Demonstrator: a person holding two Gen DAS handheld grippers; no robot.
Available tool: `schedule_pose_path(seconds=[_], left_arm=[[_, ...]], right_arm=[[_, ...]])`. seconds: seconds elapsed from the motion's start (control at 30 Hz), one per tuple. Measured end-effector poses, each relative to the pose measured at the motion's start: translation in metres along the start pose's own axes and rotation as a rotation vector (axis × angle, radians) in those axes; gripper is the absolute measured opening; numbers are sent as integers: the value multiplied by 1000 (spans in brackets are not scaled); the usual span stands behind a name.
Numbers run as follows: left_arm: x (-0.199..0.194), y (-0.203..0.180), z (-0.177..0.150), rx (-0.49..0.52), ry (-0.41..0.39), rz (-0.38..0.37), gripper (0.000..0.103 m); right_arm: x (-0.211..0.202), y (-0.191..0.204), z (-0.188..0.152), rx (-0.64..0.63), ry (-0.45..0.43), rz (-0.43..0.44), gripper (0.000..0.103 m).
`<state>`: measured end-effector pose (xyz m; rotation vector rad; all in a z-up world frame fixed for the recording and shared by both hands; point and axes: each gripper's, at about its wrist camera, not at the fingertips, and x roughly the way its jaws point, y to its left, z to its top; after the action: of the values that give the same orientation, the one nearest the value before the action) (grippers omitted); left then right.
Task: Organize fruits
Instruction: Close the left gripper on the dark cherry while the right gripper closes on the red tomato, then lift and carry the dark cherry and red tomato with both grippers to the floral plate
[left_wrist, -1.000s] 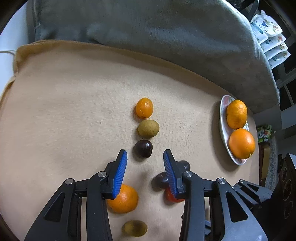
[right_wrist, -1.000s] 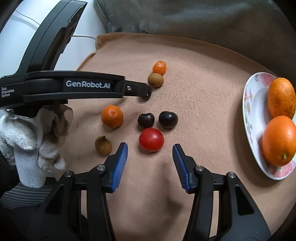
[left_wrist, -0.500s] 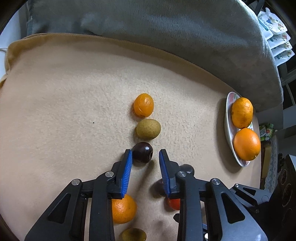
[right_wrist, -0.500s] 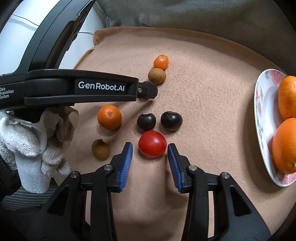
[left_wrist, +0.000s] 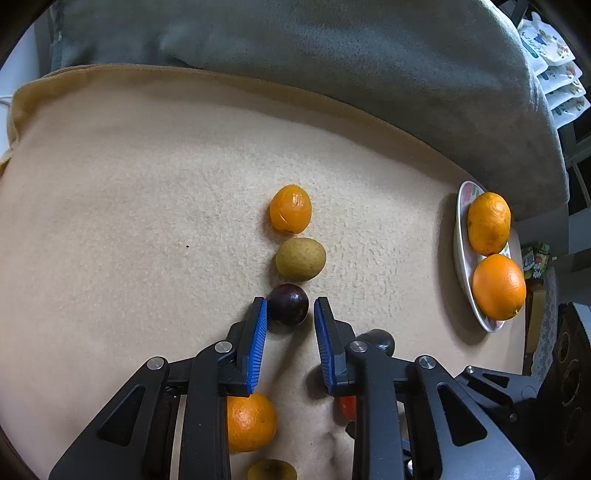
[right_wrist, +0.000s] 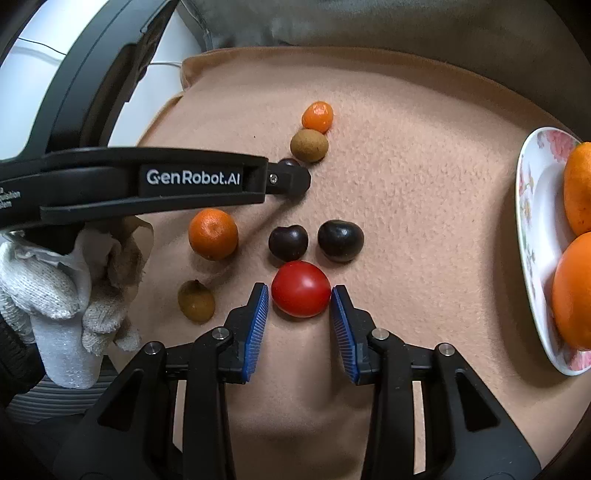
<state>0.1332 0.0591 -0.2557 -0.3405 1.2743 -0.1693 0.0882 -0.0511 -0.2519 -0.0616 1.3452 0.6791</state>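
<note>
Right gripper (right_wrist: 300, 295), jaws just closing, astride the red tomato (right_wrist: 301, 288) on the tan blanket (right_wrist: 406, 184); pads beside its flanks, not yet clearly pressing. Left gripper (left_wrist: 288, 308) clenched on the dark plum (left_wrist: 289, 301), straight ahead at its fingertips. Plate (right_wrist: 532, 236) well off to the right.

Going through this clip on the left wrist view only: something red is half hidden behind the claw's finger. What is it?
Observer: A red tomato. The right wrist view shows it whole, between the right claw's blue pads, whose jaws have just been closing.
Operator: Gripped yet?
Observer: Not clearly. One pad meets it; a sliver of blanket shows at the other.
Operator: Anything else hidden from me?
Observer: A heart-shaped dark fruit lies beside the rounder black fruit you glimpse.
</note>
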Motion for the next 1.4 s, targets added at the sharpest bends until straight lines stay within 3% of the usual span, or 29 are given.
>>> schedule_pose_path(seconds=[0.8,1.4], left_arm=[[-8,-9,-7,34,-37,8,20],[-34,-23,-10,86,-67,-4,20]], right_arm=[[-11,-1,-9,-16,-29,10,35],[-65,-20,-21,31,-121,-6,35]])
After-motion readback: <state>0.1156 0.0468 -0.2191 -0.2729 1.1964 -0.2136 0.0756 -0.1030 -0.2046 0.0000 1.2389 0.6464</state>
